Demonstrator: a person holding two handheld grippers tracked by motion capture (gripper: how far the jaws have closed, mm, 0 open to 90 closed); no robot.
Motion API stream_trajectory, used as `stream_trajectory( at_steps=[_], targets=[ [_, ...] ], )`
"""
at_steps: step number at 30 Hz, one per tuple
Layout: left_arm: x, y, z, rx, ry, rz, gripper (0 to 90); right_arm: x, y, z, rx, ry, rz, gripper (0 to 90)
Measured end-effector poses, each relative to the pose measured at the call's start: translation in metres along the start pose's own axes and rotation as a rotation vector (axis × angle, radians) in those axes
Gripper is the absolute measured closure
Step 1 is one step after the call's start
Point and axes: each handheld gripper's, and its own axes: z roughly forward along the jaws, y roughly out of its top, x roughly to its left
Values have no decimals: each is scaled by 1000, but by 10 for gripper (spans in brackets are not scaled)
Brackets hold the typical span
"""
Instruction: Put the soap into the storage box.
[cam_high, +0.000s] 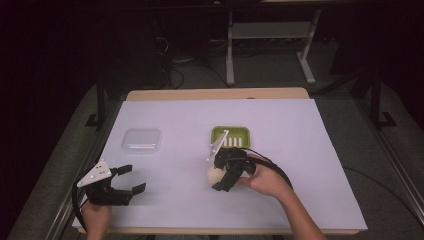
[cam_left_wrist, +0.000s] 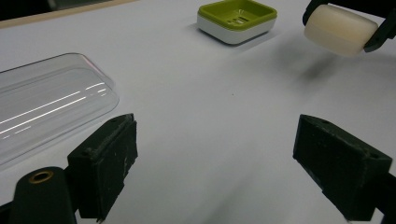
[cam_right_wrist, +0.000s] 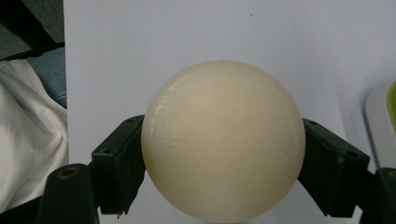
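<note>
Right gripper (cam_right_wrist: 223, 154) grips cream soap bar (cam_right_wrist: 223, 140), long axis crosswise (flat face camera-ward).

Soap bar (cam_right_wrist: 223, 140) cream, plain. Soap dish (cam_high: 230, 136) lime green, white base, pale slots. Lid (cam_high: 141, 140) at frame left clear. Table sheet (cam_high: 300, 150) white. Both grippers (cam_high: 127, 179) (cam_high: 216, 176) black.

A soap dish (cam_high: 230, 136) sits near the middle of the tabletop (cam_high: 300, 165). A lid (cam_high: 141, 140) lies well to its left. Just in front of the dish, the right tool (cam_high: 217, 176) holds a soap bar (cam_high: 214, 174). The left tool (cam_high: 131, 180) rests far to the dish's front left, in front of the lid.
</note>
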Motion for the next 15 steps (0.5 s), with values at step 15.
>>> stream_trajectory(
  at_steps=[15],
  targets=[
    [0,0,0,-1,-1,-3,131,-13,5,-18,-9,-15,6,222]
  ],
)
